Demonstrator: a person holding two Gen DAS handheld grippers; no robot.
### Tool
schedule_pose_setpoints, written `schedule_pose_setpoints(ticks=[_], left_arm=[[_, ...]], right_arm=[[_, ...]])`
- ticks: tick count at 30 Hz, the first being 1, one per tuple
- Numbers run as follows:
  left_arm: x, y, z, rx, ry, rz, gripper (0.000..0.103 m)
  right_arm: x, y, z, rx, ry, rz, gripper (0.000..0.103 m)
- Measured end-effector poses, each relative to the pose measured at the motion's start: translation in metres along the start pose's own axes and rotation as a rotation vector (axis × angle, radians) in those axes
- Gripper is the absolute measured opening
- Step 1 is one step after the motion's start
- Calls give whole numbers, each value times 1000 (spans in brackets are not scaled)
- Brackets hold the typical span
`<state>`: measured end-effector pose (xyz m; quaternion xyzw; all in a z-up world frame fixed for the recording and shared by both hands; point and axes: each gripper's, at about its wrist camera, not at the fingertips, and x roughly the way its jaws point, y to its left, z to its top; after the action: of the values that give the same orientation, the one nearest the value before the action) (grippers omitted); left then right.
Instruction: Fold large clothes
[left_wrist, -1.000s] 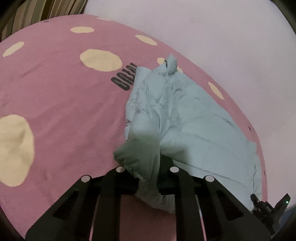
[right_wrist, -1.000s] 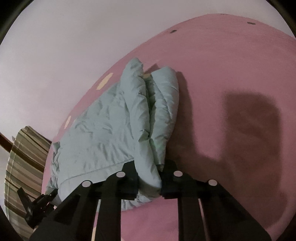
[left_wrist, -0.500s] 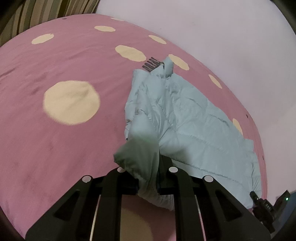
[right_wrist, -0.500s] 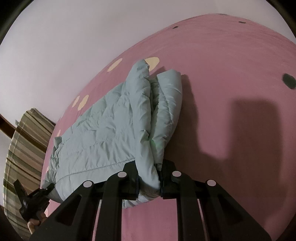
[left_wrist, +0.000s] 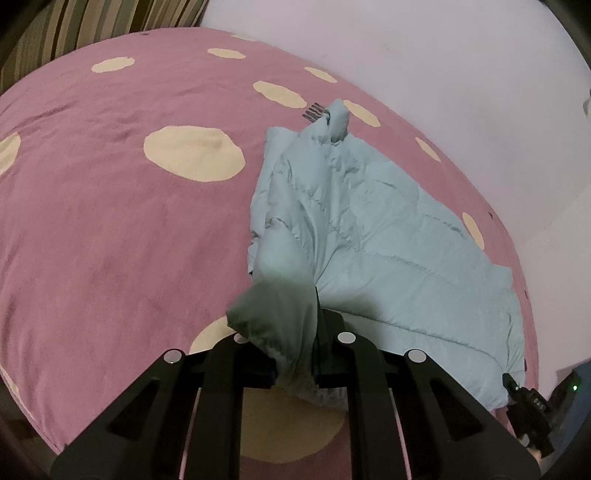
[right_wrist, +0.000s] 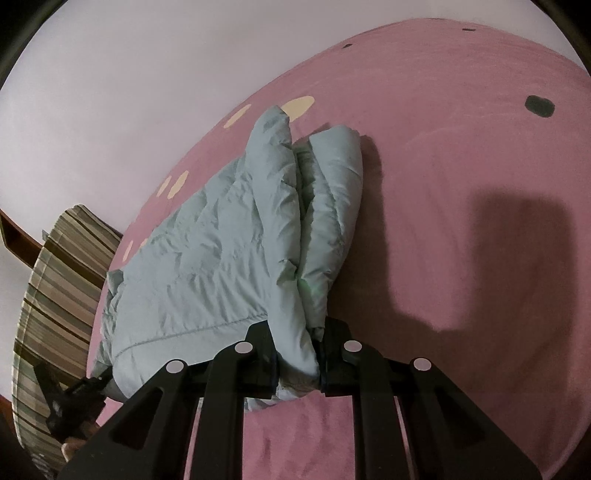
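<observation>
Quilted pale-blue jacket (left_wrist: 369, 229), clamped in our left gripper (left_wrist: 295, 363) and right gripper (right_wrist: 297, 363), has travelled across the pink bedspread (left_wrist: 110, 221), so the fold progresses.

Bare pink bedspread (left_wrist: 110, 229) fills the left half of the left wrist frame, open for a claw to pass. The puffy jacket (left_wrist: 369, 229) bulks across the centre and right, close to the wall (left_wrist: 443, 74). In the right wrist frame, a striped pillow (right_wrist: 55, 288) crowds the lower left.

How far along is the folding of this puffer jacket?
Done: the light blue puffer jacket lies doubled lengthwise on the pink bedspread. In hand: left gripper and right gripper each clamp a near corner. Left: folding it crosswise into a compact bundle.
</observation>
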<state>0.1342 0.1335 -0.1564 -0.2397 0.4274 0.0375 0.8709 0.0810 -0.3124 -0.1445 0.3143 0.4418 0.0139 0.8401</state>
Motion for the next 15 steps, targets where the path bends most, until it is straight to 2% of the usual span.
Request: schedule_pose_setpoints(ticks=[15], left_arm=[[-12, 4, -5, -3, -3, 0, 12]], right_arm=[[-14, 7, -11, -20, -10, -6, 15]])
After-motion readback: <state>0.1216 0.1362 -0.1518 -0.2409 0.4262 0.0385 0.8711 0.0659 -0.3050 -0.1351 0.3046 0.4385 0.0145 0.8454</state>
